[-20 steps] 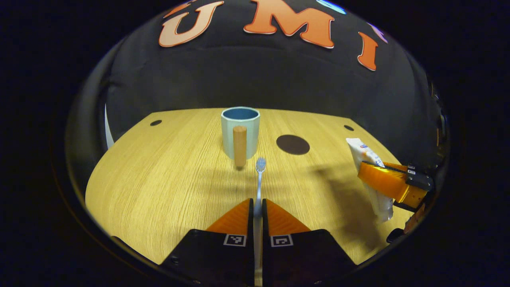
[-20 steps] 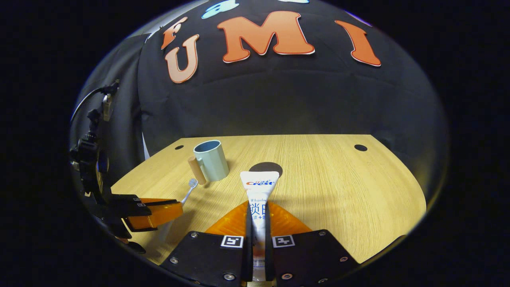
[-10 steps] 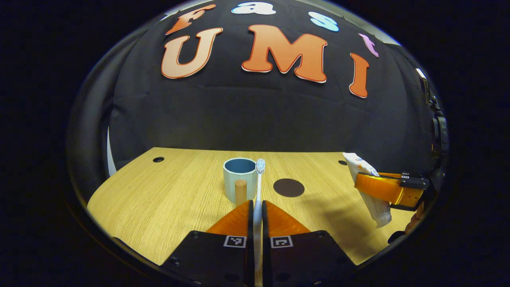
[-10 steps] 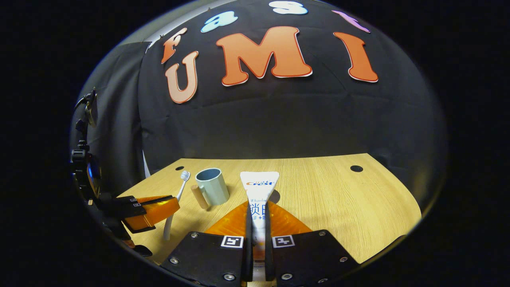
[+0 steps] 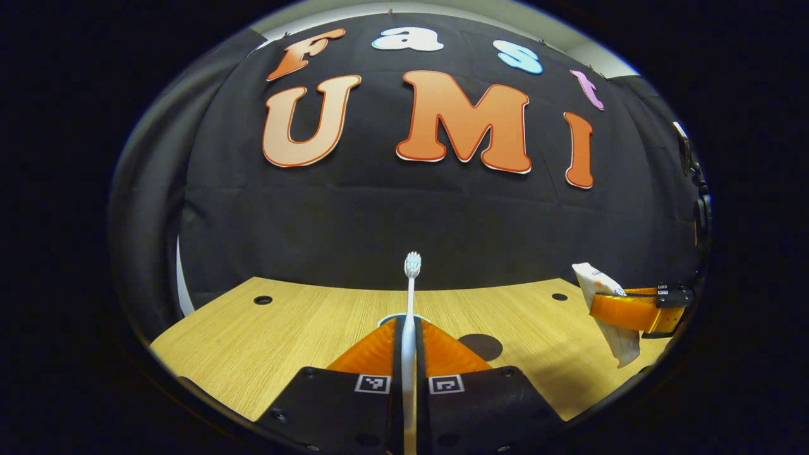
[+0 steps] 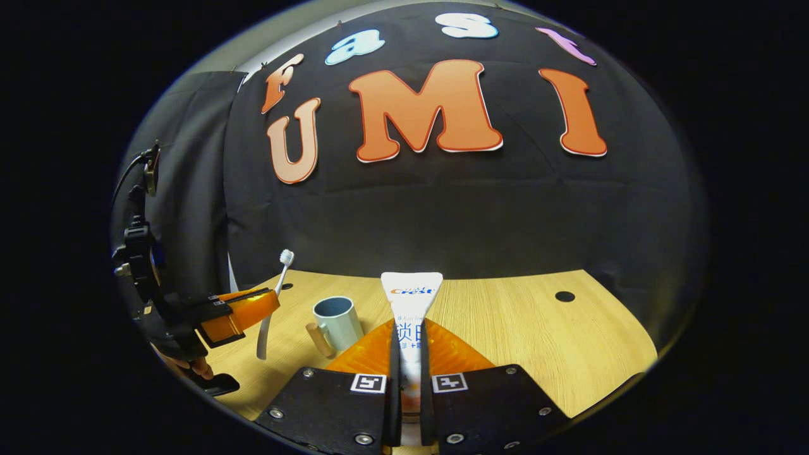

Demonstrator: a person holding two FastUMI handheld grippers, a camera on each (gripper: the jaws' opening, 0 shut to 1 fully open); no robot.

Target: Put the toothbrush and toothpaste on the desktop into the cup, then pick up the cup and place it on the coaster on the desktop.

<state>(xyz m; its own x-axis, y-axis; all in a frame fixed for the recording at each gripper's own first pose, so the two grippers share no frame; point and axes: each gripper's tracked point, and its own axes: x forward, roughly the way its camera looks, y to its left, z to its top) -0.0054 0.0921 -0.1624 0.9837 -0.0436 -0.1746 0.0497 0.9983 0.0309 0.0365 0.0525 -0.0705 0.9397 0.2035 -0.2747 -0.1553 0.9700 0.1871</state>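
Two grippers, each clamped on one item. Left gripper [image 5: 409, 335] has its fingers closed tight on the handle of one toothbrush [image 5: 411, 297]: thin white plastic stick, bristle head up, held clear above the cup. Right gripper [image 6: 409, 341] is pinched on one toothpaste [image 6: 411, 297] tube: soft white plastic, flat crimped end up, cap end down between the fingers, lifted off the counter, just right of the cup.

One cup [image 6: 338, 322]: pale blue-green, smooth, cylindrical, darker blue inside, upright on the counter with one round wooden peg handle [image 6: 314, 333] on its side. One coaster [image 5: 481, 345]: flat dark round disc, just right of the cup. One counter [image 6: 537, 328]: light wood grain, rounded corners, three small dark holes near the back edge counted across both views.

Right gripper view gives the cup whole, with the left gripper left of it and fingertips of a hand [image 6: 196, 368] below that gripper. Left gripper view gives a sliver of the cup rim behind its own fingers, plus the coaster and the right gripper holding the tube tilted, well right of the cup.
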